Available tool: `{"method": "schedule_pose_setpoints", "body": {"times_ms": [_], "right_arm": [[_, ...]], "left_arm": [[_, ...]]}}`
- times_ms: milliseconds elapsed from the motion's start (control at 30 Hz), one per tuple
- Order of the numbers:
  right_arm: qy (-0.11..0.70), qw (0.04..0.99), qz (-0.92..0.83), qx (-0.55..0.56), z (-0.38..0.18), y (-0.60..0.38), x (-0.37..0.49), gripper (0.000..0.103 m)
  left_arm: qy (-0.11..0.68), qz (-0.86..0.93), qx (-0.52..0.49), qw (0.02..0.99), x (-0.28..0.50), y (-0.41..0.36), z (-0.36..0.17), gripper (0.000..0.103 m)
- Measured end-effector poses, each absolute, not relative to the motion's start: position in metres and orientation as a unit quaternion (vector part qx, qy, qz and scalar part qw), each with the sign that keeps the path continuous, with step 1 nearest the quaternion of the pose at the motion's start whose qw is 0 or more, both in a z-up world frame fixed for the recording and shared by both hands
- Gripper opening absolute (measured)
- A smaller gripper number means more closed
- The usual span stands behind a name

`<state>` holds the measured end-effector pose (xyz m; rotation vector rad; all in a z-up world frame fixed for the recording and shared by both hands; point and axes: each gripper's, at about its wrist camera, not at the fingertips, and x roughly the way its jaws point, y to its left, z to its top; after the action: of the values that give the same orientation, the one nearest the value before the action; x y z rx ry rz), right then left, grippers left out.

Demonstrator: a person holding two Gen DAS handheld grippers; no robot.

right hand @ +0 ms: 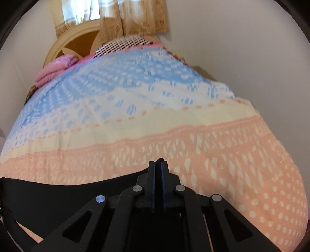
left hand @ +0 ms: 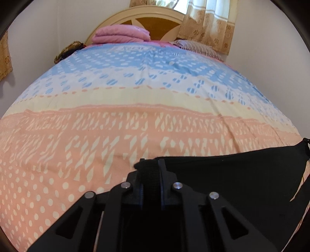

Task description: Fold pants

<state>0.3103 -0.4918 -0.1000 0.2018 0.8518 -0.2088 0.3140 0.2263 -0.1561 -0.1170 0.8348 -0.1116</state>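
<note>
Black fabric, the pants (left hand: 242, 182), spans the lower field of both wrist views and is held taut between the two grippers above a patterned bedspread (left hand: 135, 120).

Left wrist view, from left to right: the bedspread's peach band with cream dots and dashes fills the lower left. At centre the left gripper (left hand: 150, 164) has its two fingers drawn narrow, pinching a thick bunched edge of the pants that fills the slot between them. From this pinch the cloth runs rightward as a dark, sagging sheet to the frame's right edge, where it rises to a corner with a thin cord visible beside it. Beyond, the bedspread passes from peach through cream to blue and white. At the head of the bed lie a folded pink blanket (left hand: 121, 34) on the left, a curved cream headboard (left hand: 151, 15) behind it, and a striped pillow (left hand: 195, 45) to the right, beneath a gold-patterned curtain (left hand: 209, 25).

Right wrist view, from left to right: the pants enter at the lower left edge and extend rightward in a concave upper line to the right gripper (right hand: 158, 162). Its fingers are nearly closed, with only a small tip of black cloth showing between them. To the right of the gripper only the peach part of the bedspread is seen. This view is slightly blurred.
</note>
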Motion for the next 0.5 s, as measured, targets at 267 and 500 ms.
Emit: {"method": "schedule_pose_setpoints", "body": {"times_ms": [267, 500], "right_arm": [[0.356, 0.924, -0.098, 0.095, -0.058, -0.483, 0.281, 0.005], [0.291, 0.947, -0.089, 0.103, -0.027, -0.482, 0.240, 0.004]], "left_arm": [[0.374, -0.064, -0.072, 0.923, 0.302, 0.230, -0.140, 0.013], [0.329, -0.078, -0.093, 0.937, 0.281, 0.236, -0.123, 0.013]]}}
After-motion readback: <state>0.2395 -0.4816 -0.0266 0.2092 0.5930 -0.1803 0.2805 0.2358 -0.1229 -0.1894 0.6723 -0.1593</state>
